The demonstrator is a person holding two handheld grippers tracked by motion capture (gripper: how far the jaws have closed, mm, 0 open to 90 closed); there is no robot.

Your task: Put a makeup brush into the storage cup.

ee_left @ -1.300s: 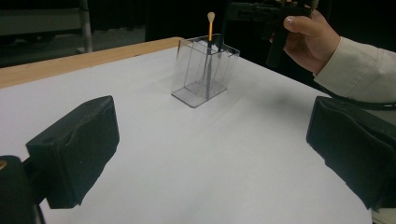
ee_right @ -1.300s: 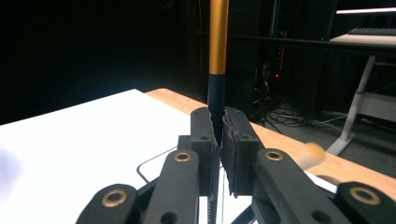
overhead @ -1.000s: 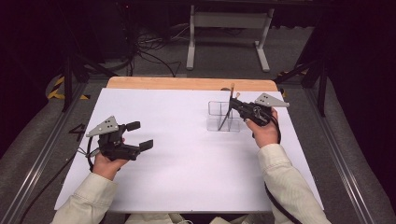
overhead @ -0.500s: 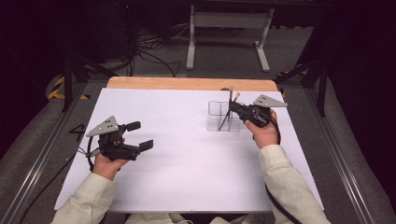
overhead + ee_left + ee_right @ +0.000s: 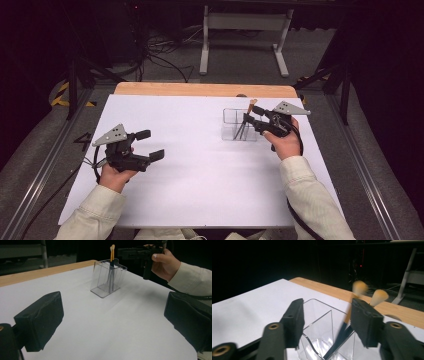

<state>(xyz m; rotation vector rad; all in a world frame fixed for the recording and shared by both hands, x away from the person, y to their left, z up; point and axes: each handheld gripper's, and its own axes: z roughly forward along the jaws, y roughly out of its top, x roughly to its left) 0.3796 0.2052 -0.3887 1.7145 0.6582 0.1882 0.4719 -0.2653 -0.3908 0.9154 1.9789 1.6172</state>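
The high view looks forward and down over the whole white tabletop (image 5: 200,190) from the person's side. The left gripper view sits low near the surface, facing across it toward the clear holder (image 5: 108,277) farther off. The right gripper view hangs close above that same holder (image 5: 322,335), which all three views share.

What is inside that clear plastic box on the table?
The clear box holds two thin brushes standing tilted in one compartment, orange-tan tips poking above the rim. The other compartment looks empty. Where the handle ends rest on the bottom is too blurred to tell.
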